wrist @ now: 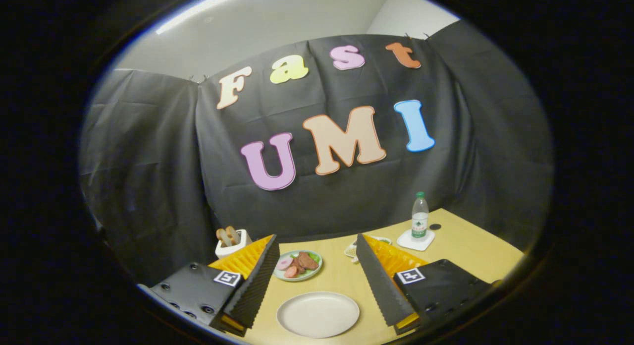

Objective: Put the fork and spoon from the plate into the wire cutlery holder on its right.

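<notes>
Between my wide-open gripper's [317,290] fingers the plate [318,314] lies bare, cutlery apparently already in the half-hidden holder [352,249] beyond.

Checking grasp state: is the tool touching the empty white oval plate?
Apart. In the gripper view the tool is open, its fingers held above the table on either side of the empty white oval plate, bare wood showing between.
</notes>
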{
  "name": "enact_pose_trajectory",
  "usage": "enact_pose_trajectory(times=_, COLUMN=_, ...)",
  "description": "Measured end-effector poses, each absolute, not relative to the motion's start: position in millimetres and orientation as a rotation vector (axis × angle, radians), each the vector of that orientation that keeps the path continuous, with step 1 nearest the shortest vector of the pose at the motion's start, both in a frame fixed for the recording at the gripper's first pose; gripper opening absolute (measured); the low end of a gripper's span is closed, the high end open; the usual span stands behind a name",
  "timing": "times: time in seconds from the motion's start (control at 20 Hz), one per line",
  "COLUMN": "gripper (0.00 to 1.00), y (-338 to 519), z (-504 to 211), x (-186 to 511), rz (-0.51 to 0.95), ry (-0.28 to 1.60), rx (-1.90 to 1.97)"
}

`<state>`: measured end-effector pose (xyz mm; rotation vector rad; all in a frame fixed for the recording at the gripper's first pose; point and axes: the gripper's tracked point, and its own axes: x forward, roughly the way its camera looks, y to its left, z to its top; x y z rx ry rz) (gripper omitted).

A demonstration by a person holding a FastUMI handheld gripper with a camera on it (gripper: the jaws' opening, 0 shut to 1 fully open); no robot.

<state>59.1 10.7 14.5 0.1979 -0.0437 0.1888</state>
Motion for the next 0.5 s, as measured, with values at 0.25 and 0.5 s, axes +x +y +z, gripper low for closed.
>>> enact_pose_trajectory(times=0.25, gripper=0.97, y=14, z=16, x=30, rz=0.136, ry=-0.117, rx=0.097)
enact_pose_trajectory(times=0.5, gripper=0.97, y=16, z=27, x=13, rz=0.133, ry=-0.127, rx=0.102)
